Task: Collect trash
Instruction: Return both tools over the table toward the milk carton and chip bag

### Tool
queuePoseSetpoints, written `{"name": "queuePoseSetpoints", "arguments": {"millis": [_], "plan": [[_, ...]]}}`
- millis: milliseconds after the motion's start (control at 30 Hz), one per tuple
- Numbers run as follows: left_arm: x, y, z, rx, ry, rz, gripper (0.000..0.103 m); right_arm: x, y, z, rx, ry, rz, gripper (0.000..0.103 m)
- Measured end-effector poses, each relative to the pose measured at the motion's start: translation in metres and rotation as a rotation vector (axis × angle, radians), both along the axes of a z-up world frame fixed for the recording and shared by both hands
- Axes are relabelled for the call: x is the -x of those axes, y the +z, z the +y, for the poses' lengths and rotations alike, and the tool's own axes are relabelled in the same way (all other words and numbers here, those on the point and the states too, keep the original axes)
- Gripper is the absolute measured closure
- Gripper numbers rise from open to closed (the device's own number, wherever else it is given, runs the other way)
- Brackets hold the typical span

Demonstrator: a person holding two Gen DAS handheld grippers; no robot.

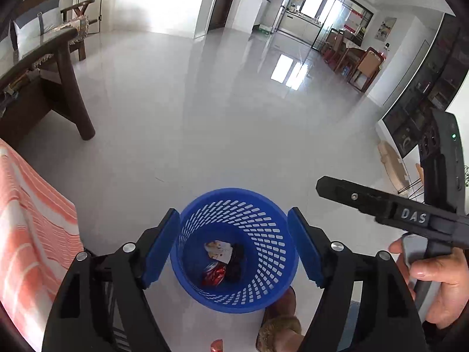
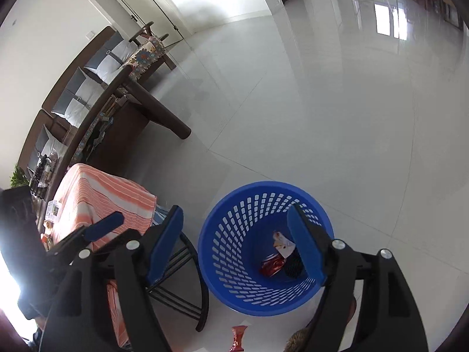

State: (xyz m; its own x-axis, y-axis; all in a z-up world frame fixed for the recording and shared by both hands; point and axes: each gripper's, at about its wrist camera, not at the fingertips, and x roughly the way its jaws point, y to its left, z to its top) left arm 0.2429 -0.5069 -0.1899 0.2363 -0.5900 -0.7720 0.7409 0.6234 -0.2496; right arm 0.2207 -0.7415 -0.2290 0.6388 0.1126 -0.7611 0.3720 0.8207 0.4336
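A blue perforated waste basket (image 1: 263, 217) stands on the grey floor; it also shows in the right wrist view (image 2: 243, 217). Inside lie a white wrapper (image 1: 218, 250), a red wrapper (image 1: 214, 277) and a dark piece (image 1: 237, 259). My left gripper (image 1: 234, 248) is open and empty, held above the basket. My right gripper (image 2: 236, 242) is open and empty, over the basket's left rim. The right gripper's body (image 1: 410, 214) shows in the left wrist view at the right. A red wrapper (image 2: 238, 338) lies on the floor before the basket.
A small table under an orange striped cloth (image 2: 102, 202) stands left of the basket, with black metal legs (image 2: 187, 293). A dark wooden coffee table (image 1: 70, 88) and a sofa (image 2: 96, 67) lie further left. A foot in a furry slipper (image 1: 281, 331) is beside the basket.
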Motion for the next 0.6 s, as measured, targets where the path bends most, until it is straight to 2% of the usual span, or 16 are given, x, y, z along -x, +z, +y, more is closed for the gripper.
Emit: {"name": "queuePoseSetpoints", "arguments": {"millis": [67,133,233,333,400,500,600], "plan": [[0.009,0.028,0.03,0.014,0.015,-0.033,0.026,0.001,0.017,0.023,0.084,0.026,-0.028,0.02],[0.021,0.052,0.073,0.026,0.039,-0.065,0.014,0.004,0.036,0.058,0.191,0.071,-0.058,0.014],[0.037,0.071,0.153,0.004,0.105,-0.116,0.013,0.005,0.057,0.133,0.319,0.208,-0.118,0.008],[0.048,0.069,0.244,-0.048,0.232,-0.127,0.013,0.001,0.071,0.226,0.37,0.412,-0.183,0.006],[0.053,0.062,0.306,-0.107,0.344,-0.136,0.013,-0.006,0.072,0.293,0.376,0.568,-0.193,0.004],[0.049,0.049,0.388,-0.19,0.514,-0.139,0.013,-0.028,0.056,0.383,0.369,0.766,-0.121,0.004],[0.032,0.04,0.45,-0.247,0.65,-0.146,0.013,-0.06,0.035,0.445,0.406,0.84,-0.059,0.005]]}}
